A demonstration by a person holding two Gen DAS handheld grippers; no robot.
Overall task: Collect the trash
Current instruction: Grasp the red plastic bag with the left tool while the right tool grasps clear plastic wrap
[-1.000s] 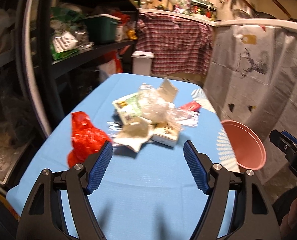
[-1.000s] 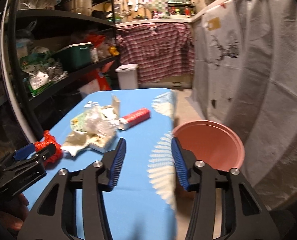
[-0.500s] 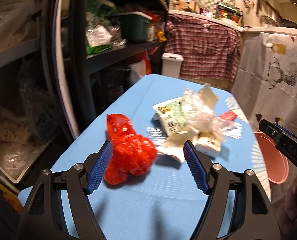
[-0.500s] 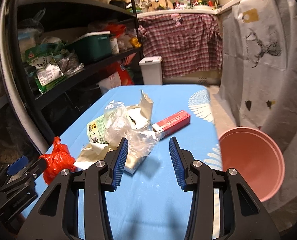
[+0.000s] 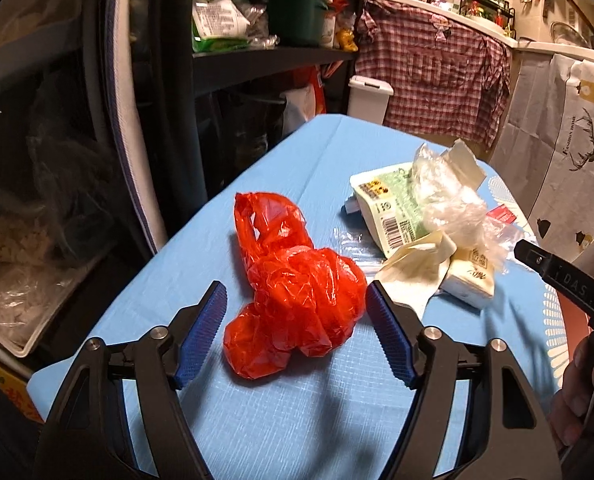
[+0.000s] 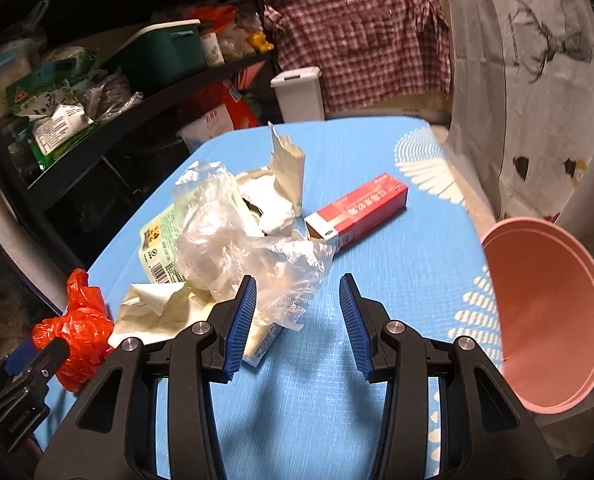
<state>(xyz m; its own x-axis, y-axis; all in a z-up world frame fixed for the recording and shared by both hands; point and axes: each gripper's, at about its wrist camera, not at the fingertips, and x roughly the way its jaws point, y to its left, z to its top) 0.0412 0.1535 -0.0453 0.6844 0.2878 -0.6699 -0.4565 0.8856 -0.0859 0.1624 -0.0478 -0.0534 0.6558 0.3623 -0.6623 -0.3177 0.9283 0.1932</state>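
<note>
Now our left claw (image 5: 296,336), just narrowing, straddles the red bag (image 5: 297,292), lower centre: light, crinkly, soft; we'd pinch its bunched middle.

Warm indoor light falls from above and behind, bright on the blue counter (image 5: 305,152) and dim among the dark shelves (image 6: 97,120). Soft shadows of each tool lie on the cloth below it. Fisheye bending curves the shelf posts and the edges; corners go black. Slight motion blur softens the right edge.
</note>
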